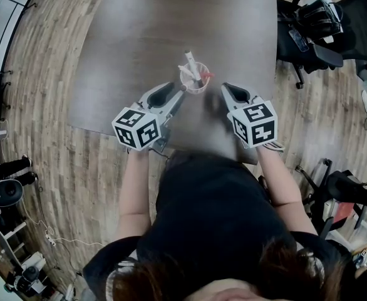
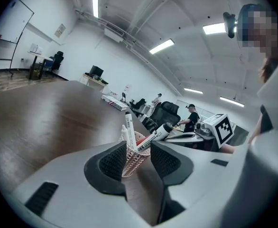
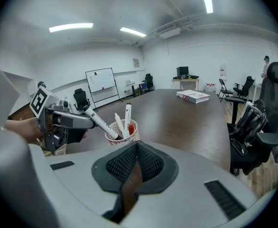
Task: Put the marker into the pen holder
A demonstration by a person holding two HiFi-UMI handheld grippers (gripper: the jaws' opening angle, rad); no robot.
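Observation:
A pale pink mesh pen holder (image 1: 195, 80) stands on the dark table (image 1: 133, 36) and holds several markers. One white marker with a black cap (image 2: 154, 135) leans out of the pen holder (image 2: 133, 159) over its rim. Its upper end lies in the gap of my left gripper (image 2: 139, 156), whose jaws stand wide apart and do not press on it. In the right gripper view the same marker (image 3: 98, 122) slants from the holder (image 3: 125, 132) toward the left gripper (image 3: 88, 121). My right gripper (image 3: 137, 148) is shut and empty, just right of the holder.
A flat box (image 3: 192, 96) lies far back on the table. Office chairs (image 1: 315, 24) stand off the table's right side. A whiteboard (image 3: 101, 81) is at the room's far wall, and a person (image 2: 191, 115) is in the background. The table's near edge (image 1: 108, 133) runs under both grippers.

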